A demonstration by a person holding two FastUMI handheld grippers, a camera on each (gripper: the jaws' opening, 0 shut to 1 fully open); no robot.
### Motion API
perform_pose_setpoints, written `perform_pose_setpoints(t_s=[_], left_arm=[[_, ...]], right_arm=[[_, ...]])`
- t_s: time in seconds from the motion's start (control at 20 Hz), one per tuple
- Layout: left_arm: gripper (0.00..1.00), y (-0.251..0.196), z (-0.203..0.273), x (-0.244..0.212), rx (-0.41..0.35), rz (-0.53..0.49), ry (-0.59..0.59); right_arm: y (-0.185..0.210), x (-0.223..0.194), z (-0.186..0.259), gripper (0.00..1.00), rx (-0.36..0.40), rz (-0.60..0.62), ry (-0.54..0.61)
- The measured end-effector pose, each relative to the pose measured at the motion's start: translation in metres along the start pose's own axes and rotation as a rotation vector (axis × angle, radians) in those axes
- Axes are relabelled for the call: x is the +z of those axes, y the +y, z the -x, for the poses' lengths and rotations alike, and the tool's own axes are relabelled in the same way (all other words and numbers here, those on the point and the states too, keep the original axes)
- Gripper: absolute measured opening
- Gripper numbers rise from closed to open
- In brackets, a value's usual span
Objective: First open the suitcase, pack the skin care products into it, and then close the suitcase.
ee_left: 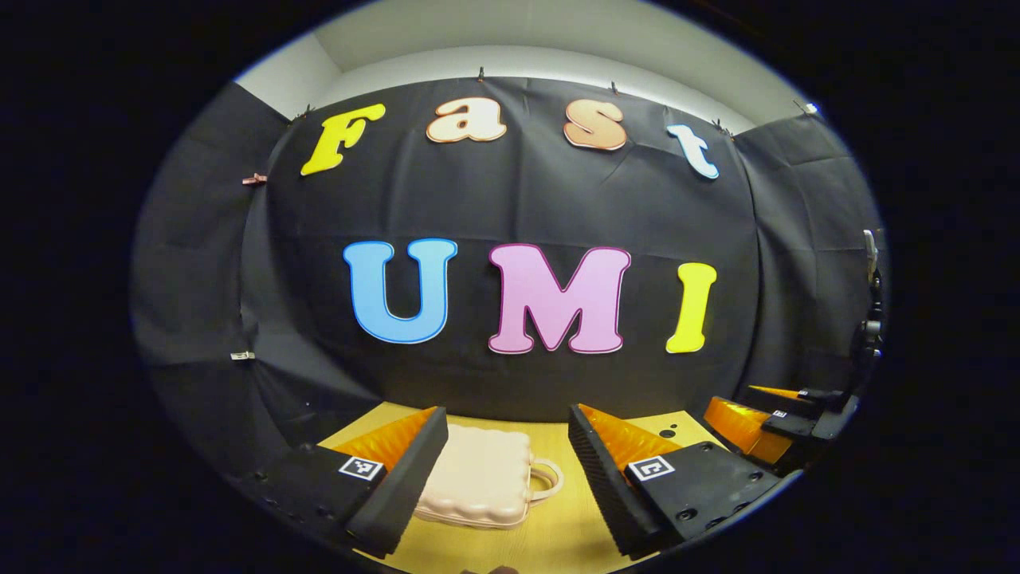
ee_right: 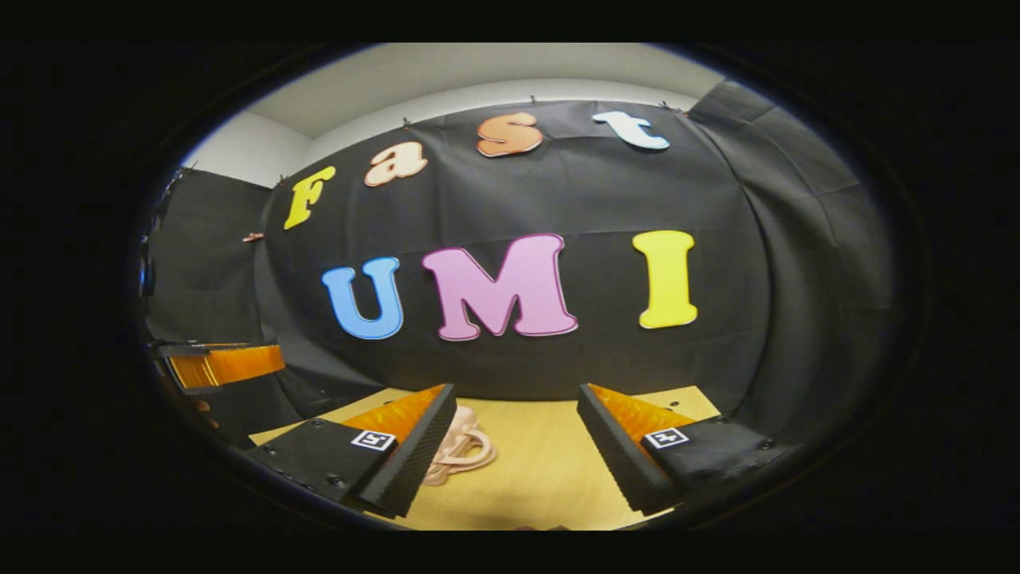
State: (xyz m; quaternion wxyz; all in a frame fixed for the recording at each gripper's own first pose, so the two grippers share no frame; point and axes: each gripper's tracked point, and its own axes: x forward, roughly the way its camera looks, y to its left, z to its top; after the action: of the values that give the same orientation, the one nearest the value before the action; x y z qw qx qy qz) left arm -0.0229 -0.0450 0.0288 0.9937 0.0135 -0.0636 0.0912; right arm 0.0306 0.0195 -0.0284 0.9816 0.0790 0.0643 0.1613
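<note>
While the suitcase (ee_left: 478, 477) lies shut and flat near the counter's (ee_left: 550, 538) back edge, handle toward its right side, both tools hang above the near edge. The left tool (ee_left: 504, 470) and right tool (ee_right: 516, 454) are released and hold nothing, seemingly ready to reach for the lid.

Both claw-mounted views low over table (ee_left: 550, 542), facing wall; share suitcase (ee_left: 478, 478), left nearer.
</note>
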Motion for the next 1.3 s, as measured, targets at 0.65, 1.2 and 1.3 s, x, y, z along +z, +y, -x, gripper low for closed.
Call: perform_pose_setpoints(t_s=[0.65,1.2,1.3], left_arm=[[0.92,0.055,0.042,0.007,-0.011,0.007,-0.03],[0.92,0.059,0.051,-0.002,-0.014,0.053,-0.02],[0.96,0.058,0.052,-0.003,-0.011,0.069,-0.016]], right_arm=[[0.059,0.005,0.012,0.97,-0.022,0.002,-0.025],[0.066,0.003,0.027,0.97,-0.02,0.023,-0.022],[0.066,0.002,0.028,0.97,-0.018,0.03,-0.023]])
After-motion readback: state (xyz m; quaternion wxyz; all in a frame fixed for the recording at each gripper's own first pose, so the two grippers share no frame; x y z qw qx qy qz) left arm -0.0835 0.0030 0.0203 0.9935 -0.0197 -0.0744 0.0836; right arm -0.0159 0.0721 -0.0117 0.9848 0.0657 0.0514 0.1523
